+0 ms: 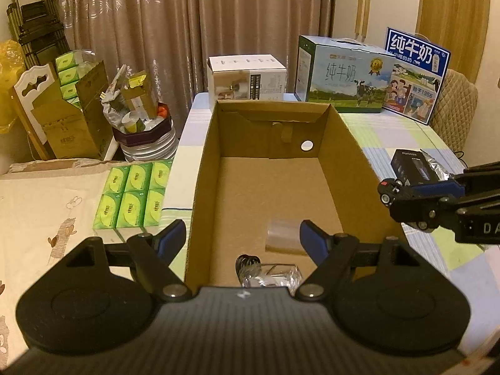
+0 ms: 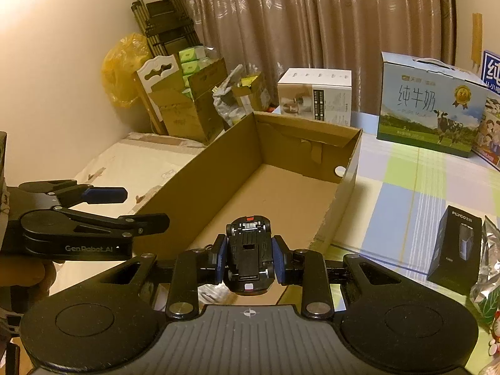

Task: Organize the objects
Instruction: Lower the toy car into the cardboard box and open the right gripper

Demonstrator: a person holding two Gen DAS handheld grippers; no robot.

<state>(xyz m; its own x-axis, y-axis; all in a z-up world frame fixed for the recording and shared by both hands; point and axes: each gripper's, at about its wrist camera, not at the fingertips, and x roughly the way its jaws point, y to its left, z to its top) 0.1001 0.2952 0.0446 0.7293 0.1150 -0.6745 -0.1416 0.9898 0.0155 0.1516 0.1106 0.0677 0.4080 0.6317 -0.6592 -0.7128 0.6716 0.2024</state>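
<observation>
I have the right gripper point(image 2: 249, 257) pinching a small black toy car point(image 2: 249, 251) by its sides, underside facing my camera, hanging just above the near right corner of the open cardboard box point(image 2: 312, 187). My left gripper point(image 1: 242, 237) is spread wide over the near end of that box with nothing between its pads; below it, on the box floor, lies a clear plastic case point(image 1: 272, 276) with a dark coiled thing point(image 1: 247, 261) beside it, and a little farther in a small clear packet point(image 1: 282, 234). The black shaver box point(image 2: 454, 247) still waits on the checked tablecloth point(image 2: 406, 187) to the right, next to crinkled silver foil point(image 2: 489, 265).

My worry is the release: the car sits close to the box's right wall, so if I let go here it may clip the rim and tumble onto the table. It could also land on the clear case, and being wheeled it may roll. The two tools are near each other, so a careless swing left could knock them together
</observation>
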